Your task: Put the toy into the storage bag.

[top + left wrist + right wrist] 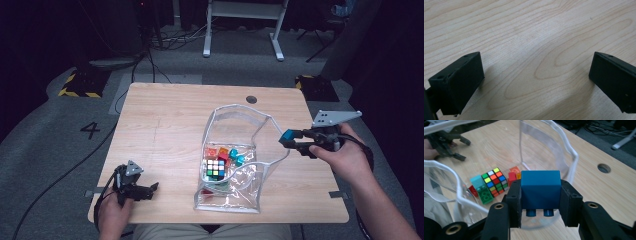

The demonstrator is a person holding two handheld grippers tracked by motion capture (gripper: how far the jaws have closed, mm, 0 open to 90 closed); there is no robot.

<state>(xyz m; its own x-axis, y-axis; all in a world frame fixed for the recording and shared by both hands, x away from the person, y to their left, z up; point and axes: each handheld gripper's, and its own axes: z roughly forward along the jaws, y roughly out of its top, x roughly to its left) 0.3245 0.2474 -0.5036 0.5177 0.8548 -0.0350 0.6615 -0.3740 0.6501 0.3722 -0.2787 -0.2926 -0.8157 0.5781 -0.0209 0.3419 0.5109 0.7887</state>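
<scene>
A clear plastic bag [261,123] with white trim stands open at the table's middle. Inside lie a Rubik's cube [215,168] and several coloured bricks [229,154]. My right gripper [296,142] hovers at the bag's right rim, shut on a blue brick [287,135]. In the right gripper view the blue brick [540,187] sits studs-down between the jaws of the right gripper [540,196], above the bag's rim [571,152], with the cube [495,181] below. My left gripper [151,191] rests open on bare wood at the front left. Its jaws are wide apart around nothing [536,82].
A round cable hole [251,99] lies in the wooden table [165,120] near its far edge. Teal [477,181], green [485,196] and red [511,177] bricks lie around the cube. A white desk frame [242,25] and cables are on the floor beyond.
</scene>
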